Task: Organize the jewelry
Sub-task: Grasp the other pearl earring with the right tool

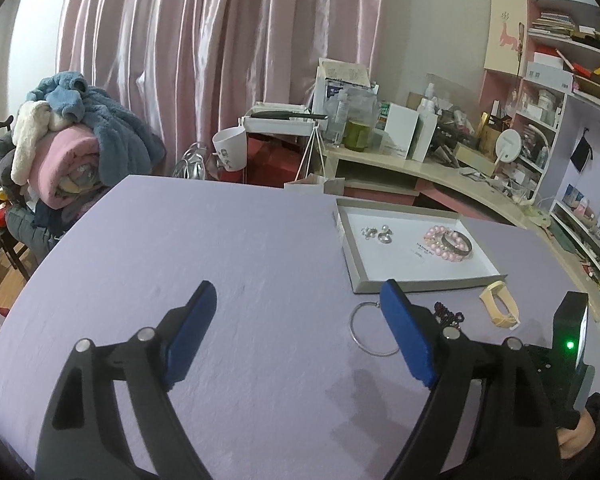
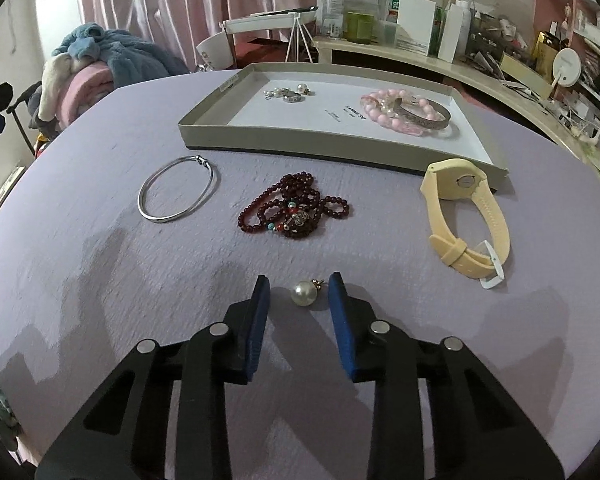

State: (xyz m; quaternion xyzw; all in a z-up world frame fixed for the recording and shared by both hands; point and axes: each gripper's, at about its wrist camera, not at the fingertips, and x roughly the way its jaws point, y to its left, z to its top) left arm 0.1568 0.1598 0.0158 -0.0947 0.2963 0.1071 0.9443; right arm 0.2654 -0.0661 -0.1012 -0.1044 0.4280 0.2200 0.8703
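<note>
A shallow grey tray (image 2: 204, 128) (image 1: 356, 264) on the lilac table holds small earrings (image 2: 286, 94), a pink bead bracelet (image 2: 384, 114) and a silver cuff (image 2: 424, 118). On the table lie a silver bangle (image 2: 180, 194) (image 1: 370, 330), dark red beads (image 2: 296, 210), a cream watch (image 2: 466, 216) (image 1: 498, 308) and a pearl earring (image 2: 305, 293). My right gripper (image 2: 299, 290) is open, its blue pads either side of the pearl earring, not touching it. My left gripper (image 1: 296, 304) is open and empty over the table left of the bangle.
A cluttered desk (image 1: 440, 168) and shelves (image 1: 560, 92) stand behind and right of the table. A chair piled with blankets (image 1: 72, 148) stands at the left. A white cup (image 1: 230, 148) and pink curtain are behind the table's far edge.
</note>
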